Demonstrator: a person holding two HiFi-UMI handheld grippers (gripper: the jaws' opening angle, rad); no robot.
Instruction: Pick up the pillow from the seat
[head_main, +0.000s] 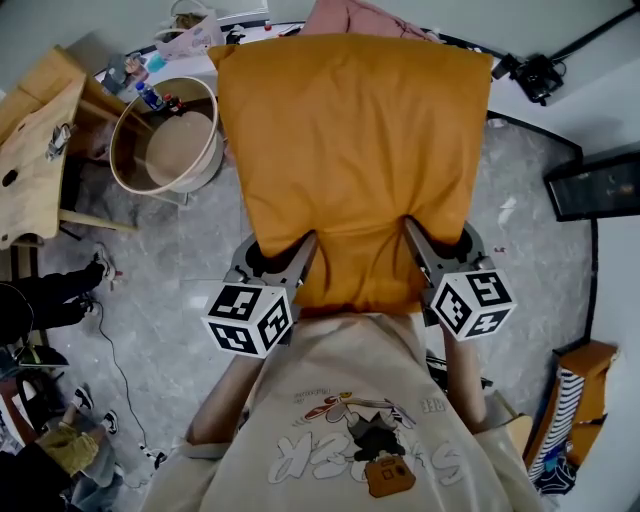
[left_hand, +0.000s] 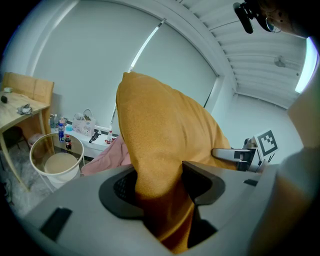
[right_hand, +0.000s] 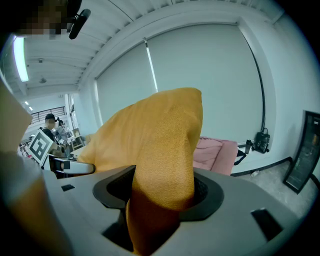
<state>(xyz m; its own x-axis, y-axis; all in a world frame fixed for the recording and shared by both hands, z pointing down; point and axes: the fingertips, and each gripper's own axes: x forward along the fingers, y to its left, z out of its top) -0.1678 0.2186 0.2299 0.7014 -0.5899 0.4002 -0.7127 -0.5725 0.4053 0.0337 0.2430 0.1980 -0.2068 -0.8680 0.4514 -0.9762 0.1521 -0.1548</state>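
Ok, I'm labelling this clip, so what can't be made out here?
Seat: head view, the pillow blocks it; only a pink cushion peeks out above.
Bottles: left gripper view, labels too small to read.
Dark framed panel: head view, cut off by the right edge.

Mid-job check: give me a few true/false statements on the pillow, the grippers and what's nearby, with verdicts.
1. The left gripper and the right gripper are both shut on the pillow. True.
2. The pillow is pink. False: it is orange; pink fabric lies beyond it.
3. The grippers hold the pillow by its near edge. True.
4. In the head view, the round tub is to the right of the pillow. False: it is to the left.
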